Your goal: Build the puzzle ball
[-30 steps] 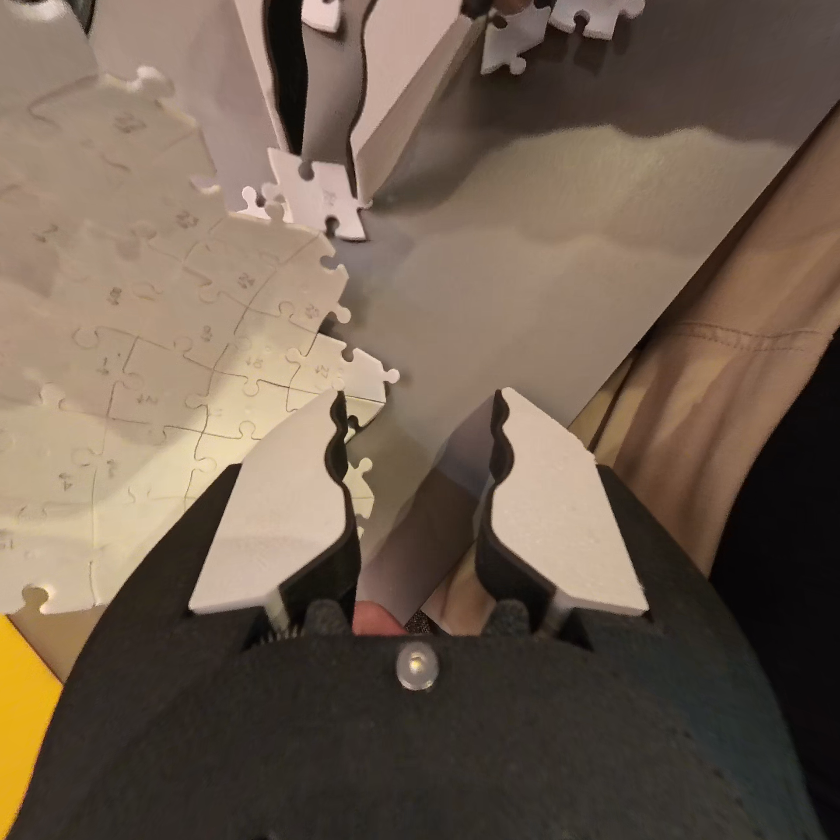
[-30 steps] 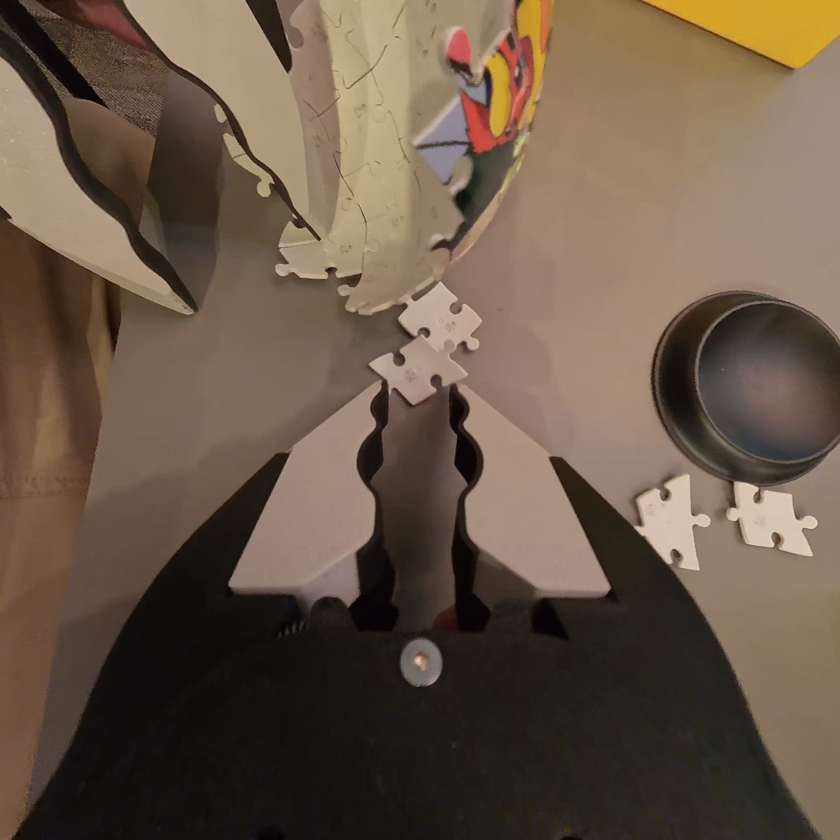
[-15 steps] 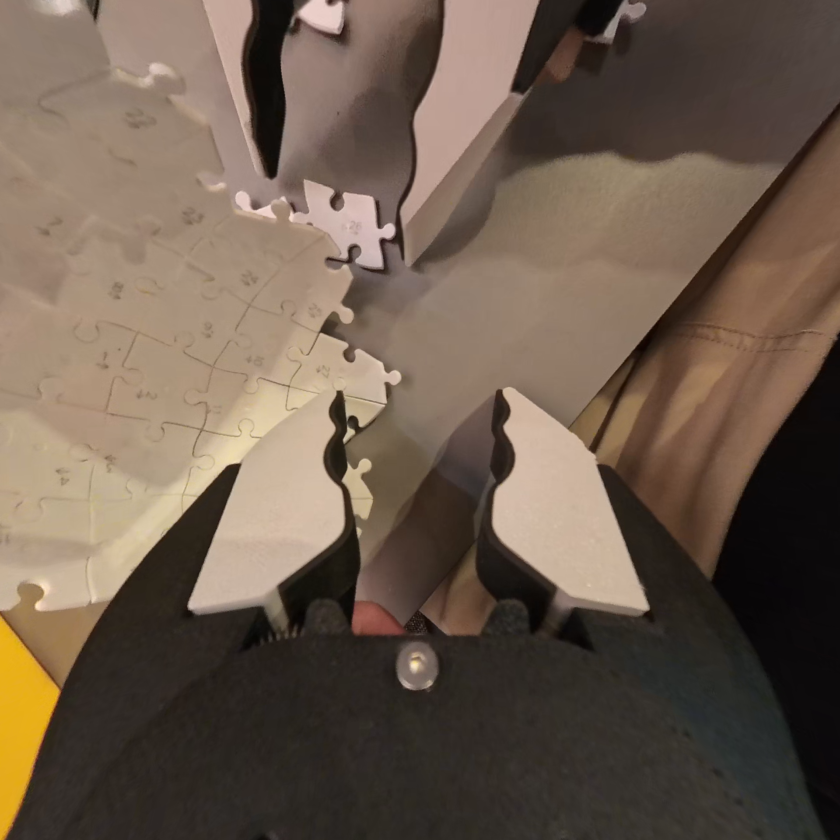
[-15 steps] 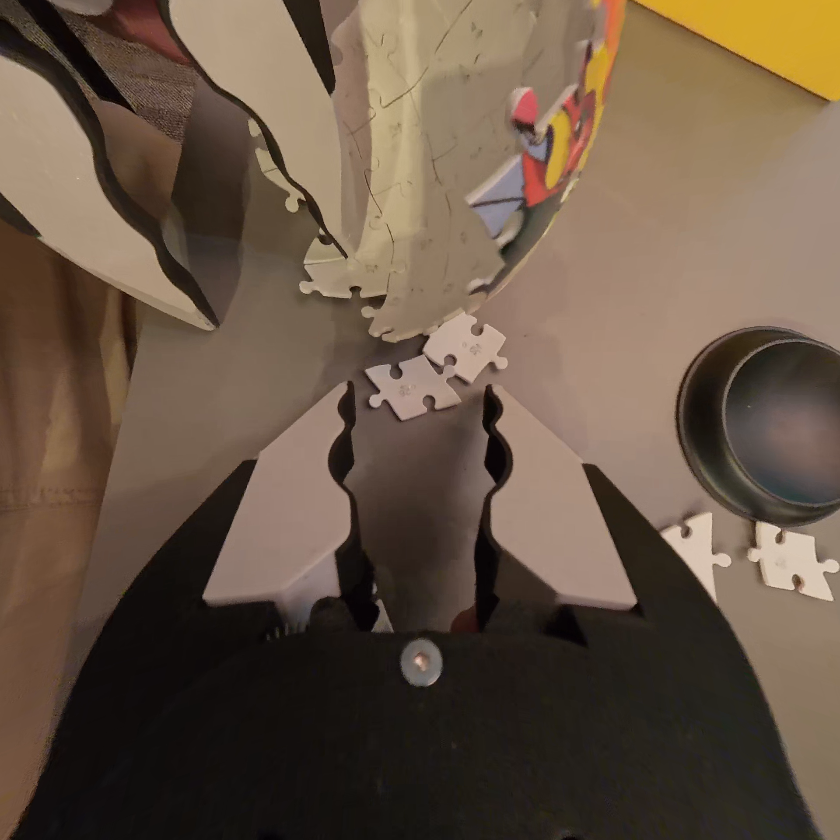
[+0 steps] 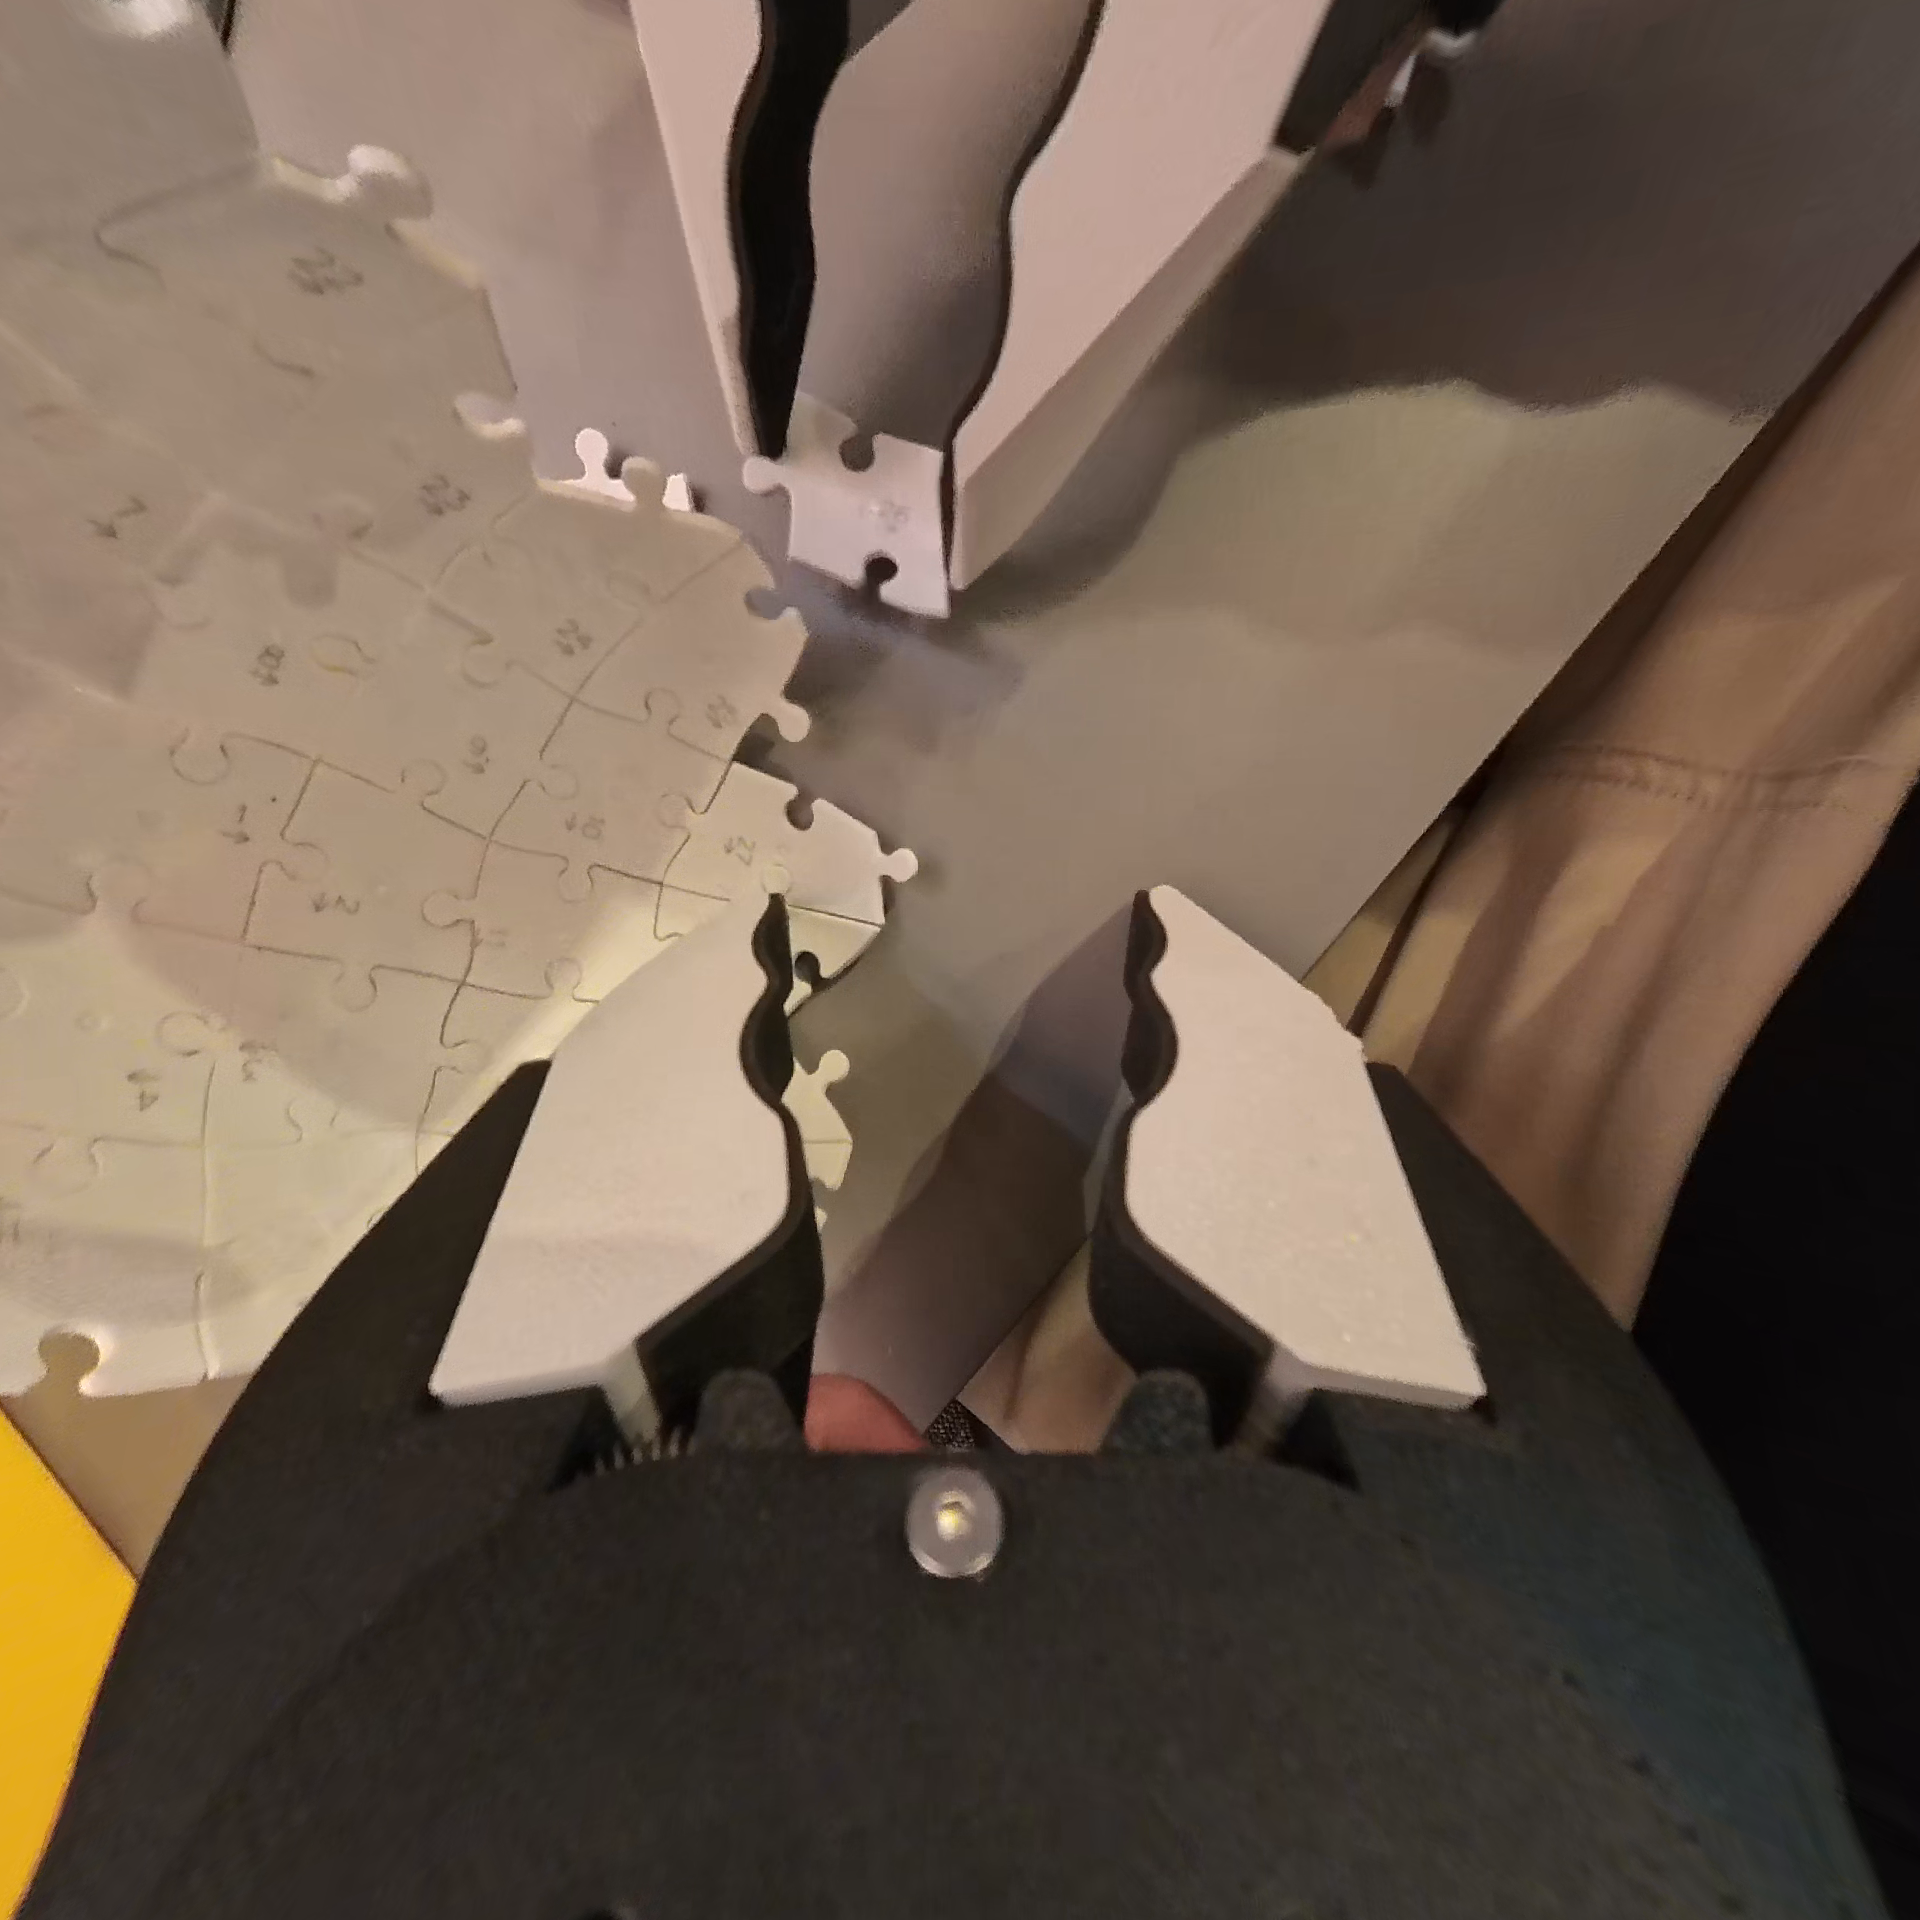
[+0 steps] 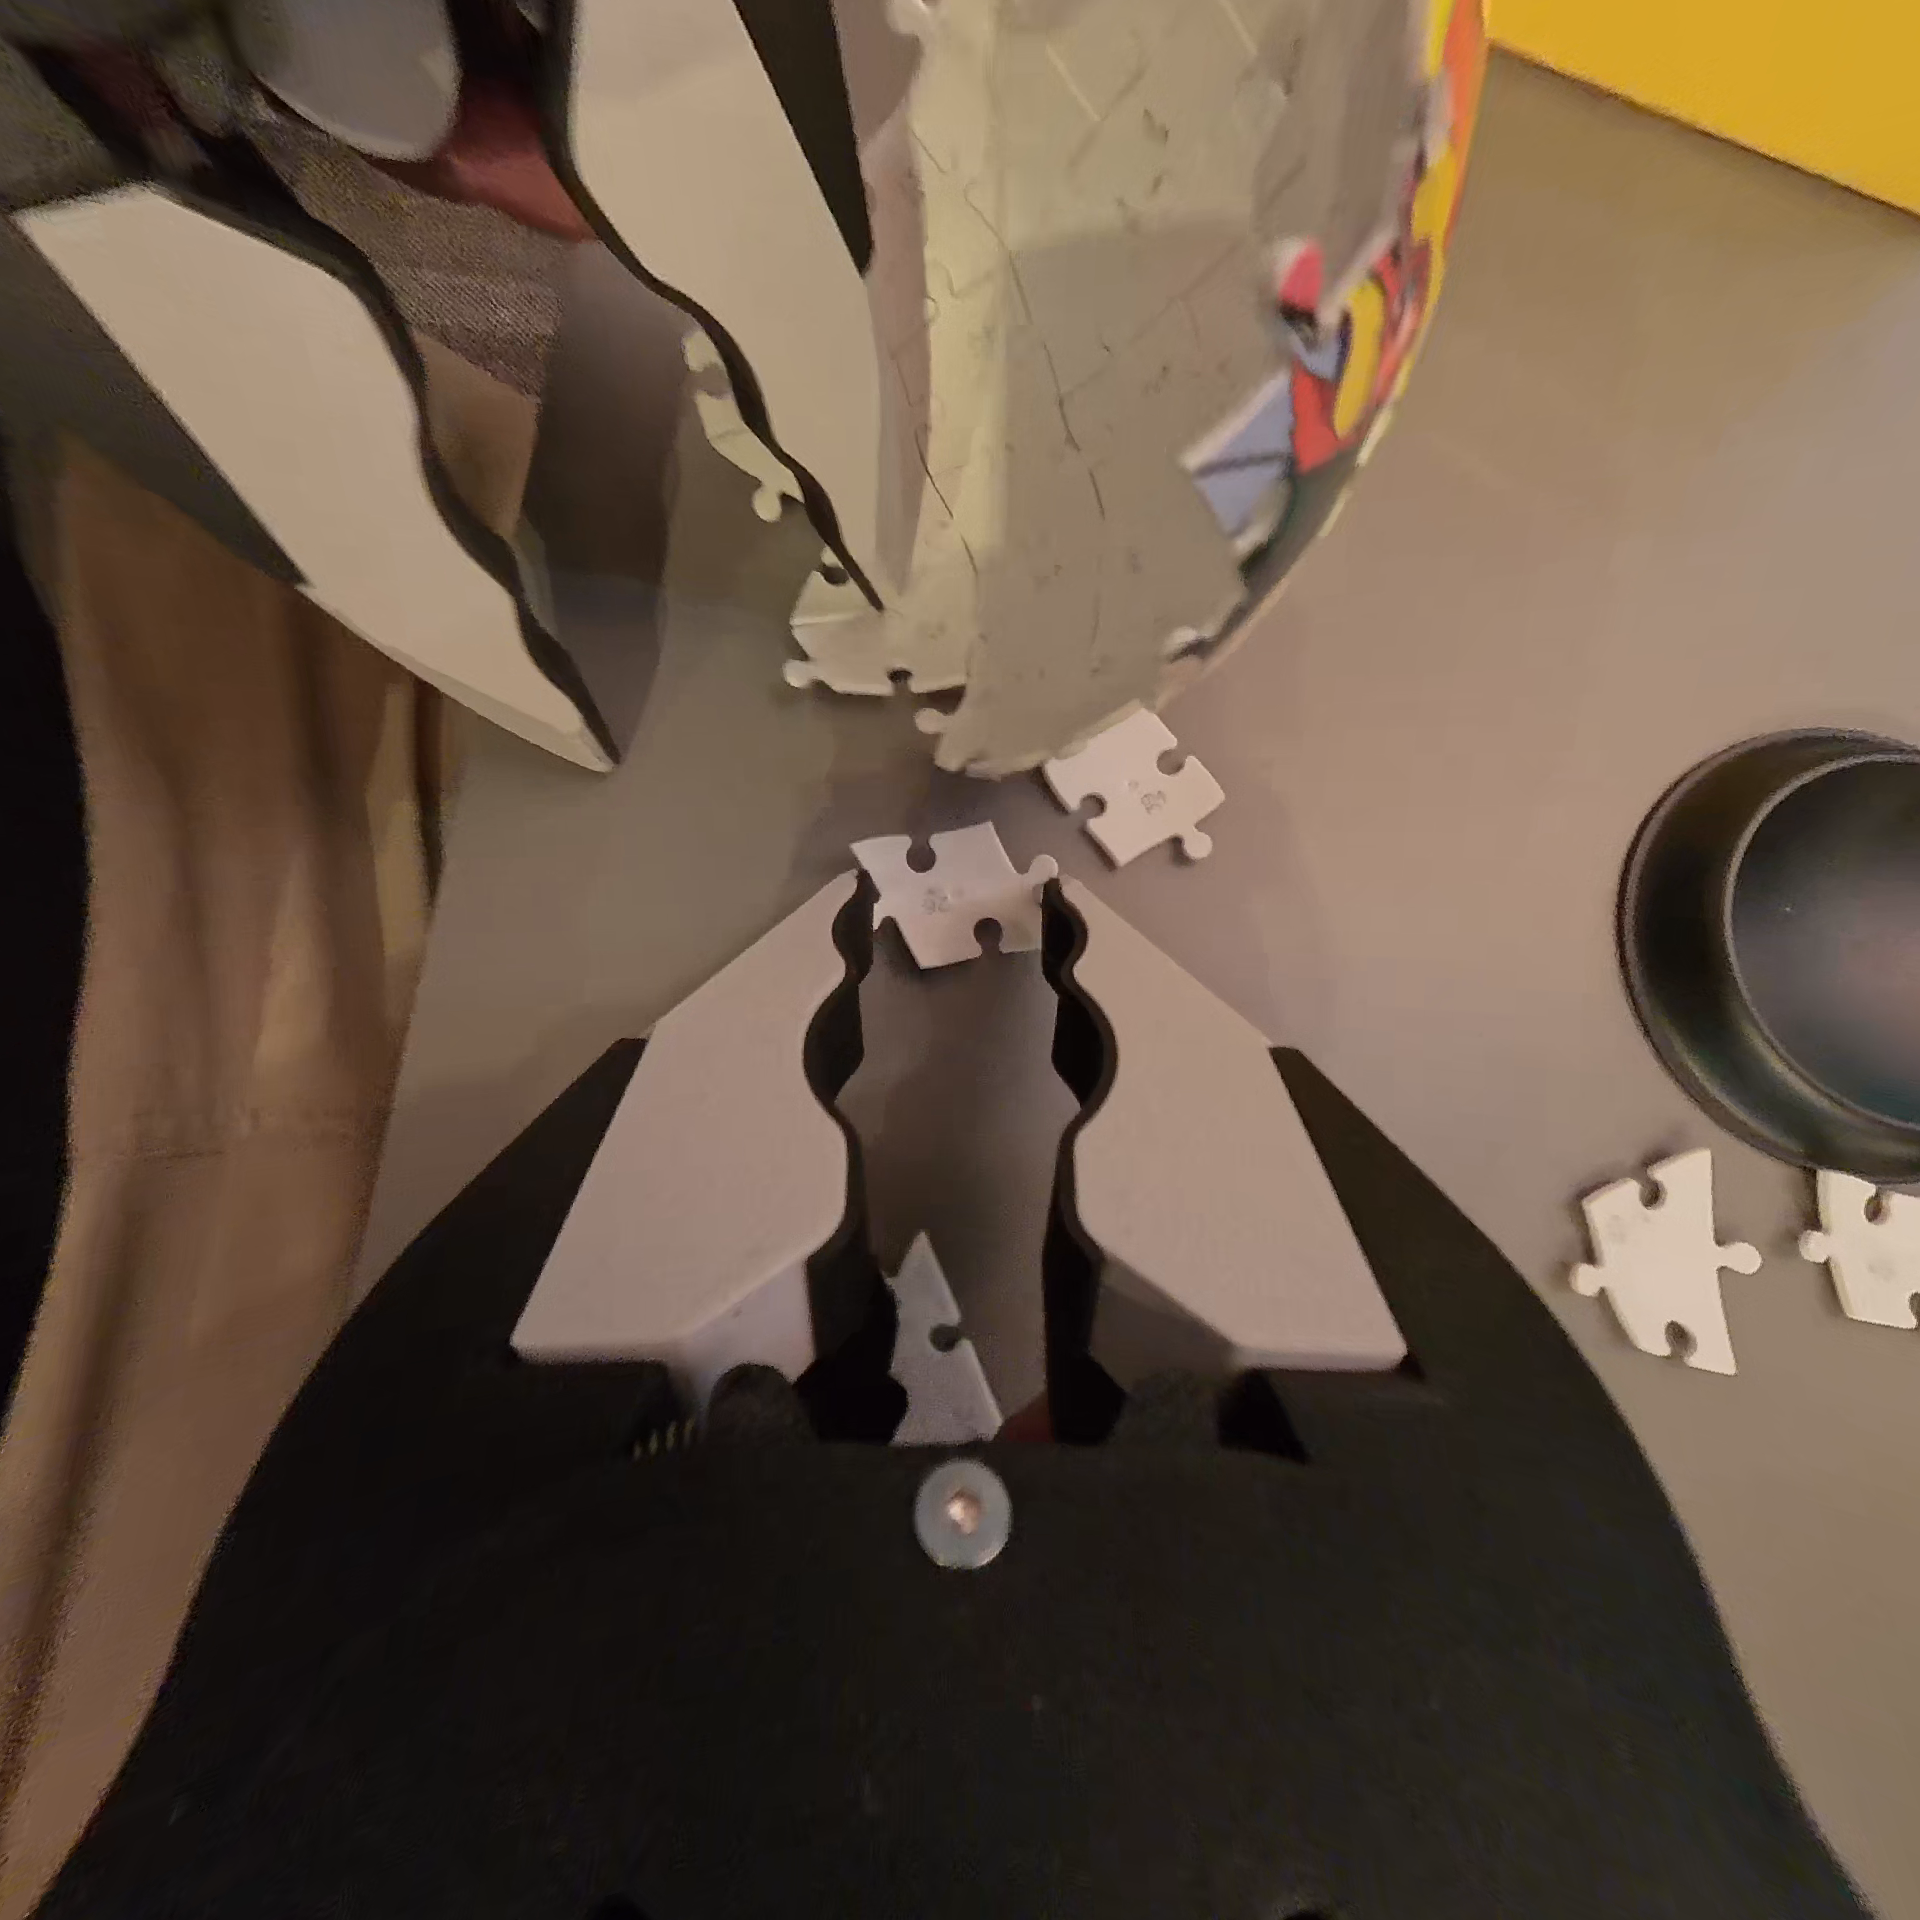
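Now my right gripper (image 6: 951,894) pinches a thin white puzzle piece (image 6: 951,899) by its edges, just beside the half-built puzzle ball (image 6: 1049,436) on the grey table (image 6: 1403,644). Left gripper (image 5: 951,914) is wide, empty, at the shell's rim. Piece looks light, stiff, probably slippery; edge grip seems best.

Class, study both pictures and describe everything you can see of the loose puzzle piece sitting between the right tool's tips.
The puzzle piece is small, flat and white, seemingly card or plastic, blank side up with faint markings, with knobs and round notches. It sits between the right tool fingertips, which touch its edges. It is apart from the partly built ball. Whether it is lifted off the grey table is unclear.
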